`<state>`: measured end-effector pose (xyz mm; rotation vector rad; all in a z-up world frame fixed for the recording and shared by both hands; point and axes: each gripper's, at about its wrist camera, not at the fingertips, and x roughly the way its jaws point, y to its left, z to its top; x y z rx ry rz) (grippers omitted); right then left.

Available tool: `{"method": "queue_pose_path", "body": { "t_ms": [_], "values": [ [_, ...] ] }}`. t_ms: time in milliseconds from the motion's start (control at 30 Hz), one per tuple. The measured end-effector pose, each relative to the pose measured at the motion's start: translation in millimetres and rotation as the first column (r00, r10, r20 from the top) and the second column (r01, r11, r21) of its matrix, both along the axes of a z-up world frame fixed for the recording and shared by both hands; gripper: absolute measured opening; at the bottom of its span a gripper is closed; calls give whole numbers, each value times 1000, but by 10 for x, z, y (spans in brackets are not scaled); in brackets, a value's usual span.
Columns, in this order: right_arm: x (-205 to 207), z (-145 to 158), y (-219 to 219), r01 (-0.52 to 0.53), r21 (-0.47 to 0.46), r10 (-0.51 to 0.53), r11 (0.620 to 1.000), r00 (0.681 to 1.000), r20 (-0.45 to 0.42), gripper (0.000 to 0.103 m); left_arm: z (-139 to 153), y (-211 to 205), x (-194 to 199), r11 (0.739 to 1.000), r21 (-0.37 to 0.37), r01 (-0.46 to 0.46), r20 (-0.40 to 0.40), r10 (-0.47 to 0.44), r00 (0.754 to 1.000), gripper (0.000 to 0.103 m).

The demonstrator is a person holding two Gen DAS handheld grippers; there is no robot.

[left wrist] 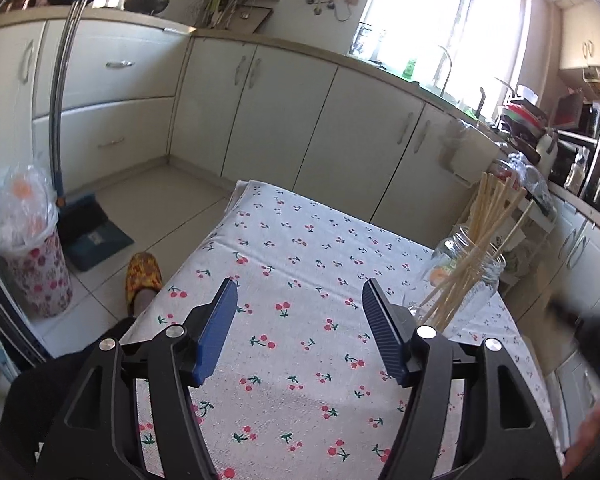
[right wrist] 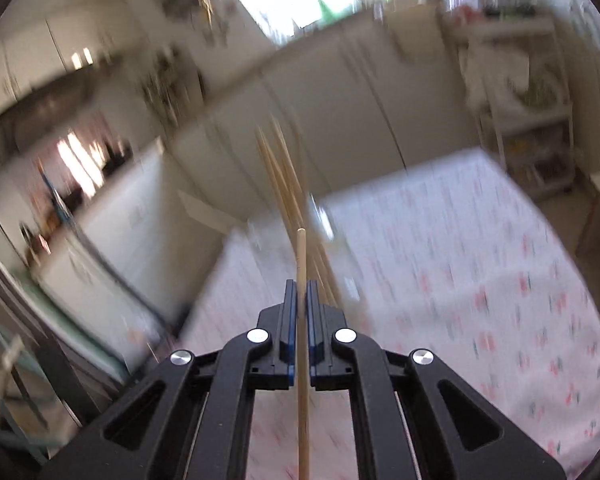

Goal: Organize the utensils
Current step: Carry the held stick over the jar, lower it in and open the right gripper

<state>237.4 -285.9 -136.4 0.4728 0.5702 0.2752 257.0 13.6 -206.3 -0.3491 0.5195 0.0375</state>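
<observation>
We see the table [left wrist: 300, 240] under a cherry-print cloth, sharp in the left wrist view and smeared by blur in the right one. Only the left view gives us the floor beside the table's left edge, where a bin [left wrist: 32, 256] lined with a plastic bag stands next to a blue dustpan [left wrist: 92, 236], and a patterned slipper [left wrist: 142, 276] lies close to the table.

Near the table's right edge that same view shows a glass jar [left wrist: 468, 276] tipped over toward the left, with a bundle of sticks [left wrist: 480, 240] fanning out of its mouth. In the right view the jar is only a blurred glint, and a few sticks [right wrist: 280, 176] rise behind the claw.

Our left gripper [left wrist: 300, 300] hangs over the middle of the cloth, jaws spread wide with nothing between them.

Only the right view shows our right gripper [right wrist: 299, 292], clamped tight on a single stick [right wrist: 302, 320] that runs upright between the pads.
</observation>
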Motion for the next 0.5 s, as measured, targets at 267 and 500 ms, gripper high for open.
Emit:
{"method": "queue_pose_path", "body": {
  "t_ms": [267, 500],
  "values": [
    [517, 595, 199, 178, 20, -176, 984, 940, 292, 6, -77, 105, 36, 998, -57, -6, -11, 6, 1000, 65],
    [911, 709, 285, 280, 31, -268, 960, 877, 399, 6, -114, 154, 36, 996, -89, -11, -7, 10, 1000, 65]
  ]
}}
